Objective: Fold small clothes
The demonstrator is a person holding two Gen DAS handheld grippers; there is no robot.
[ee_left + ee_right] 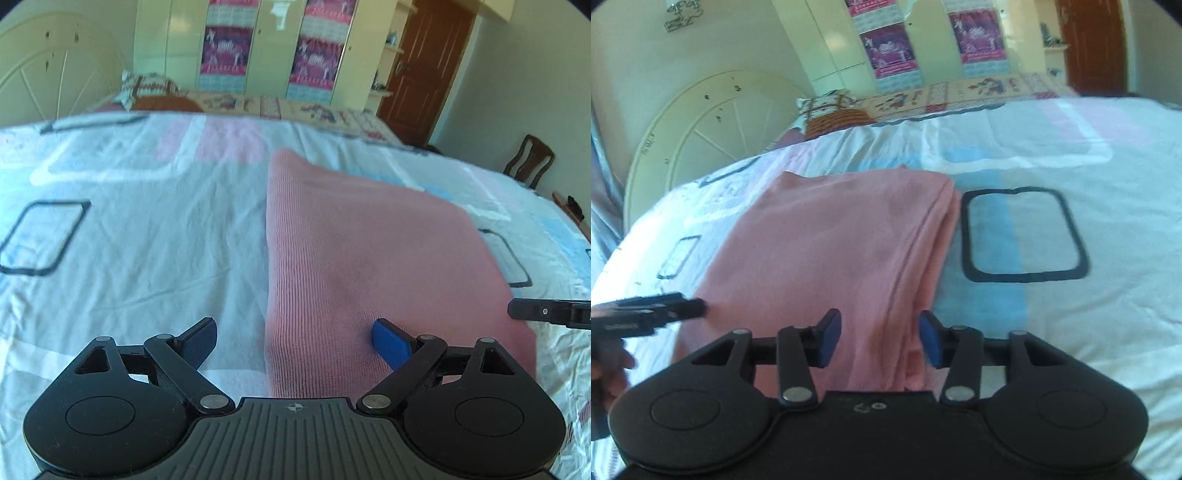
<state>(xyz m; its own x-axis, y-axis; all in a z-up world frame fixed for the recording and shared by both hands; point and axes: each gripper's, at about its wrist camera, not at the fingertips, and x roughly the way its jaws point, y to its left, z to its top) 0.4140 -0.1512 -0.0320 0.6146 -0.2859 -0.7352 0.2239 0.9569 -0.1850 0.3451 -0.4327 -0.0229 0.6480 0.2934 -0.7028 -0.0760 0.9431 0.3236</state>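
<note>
A pink knit garment [369, 251] lies folded flat on the bed; it also shows in the right wrist view [831, 251], with its layered edges on its right side. My left gripper [295, 343] is open wide over the garment's near left edge, one pad on the sheet side and one above the pink cloth. My right gripper [881, 339] is open over the garment's near right edge, holding nothing. A tip of the right gripper [546, 312] shows at the right edge of the left wrist view. The left gripper [650, 314] shows at the left of the right wrist view.
The bed sheet [129, 240] is white with pink, blue and grey blocks and dark outlined rectangles [1023, 236]. A cream headboard [709, 136], a pillow [151, 88], wardrobes [266, 44], a brown door [424, 70] and a wooden chair [528, 158] stand around.
</note>
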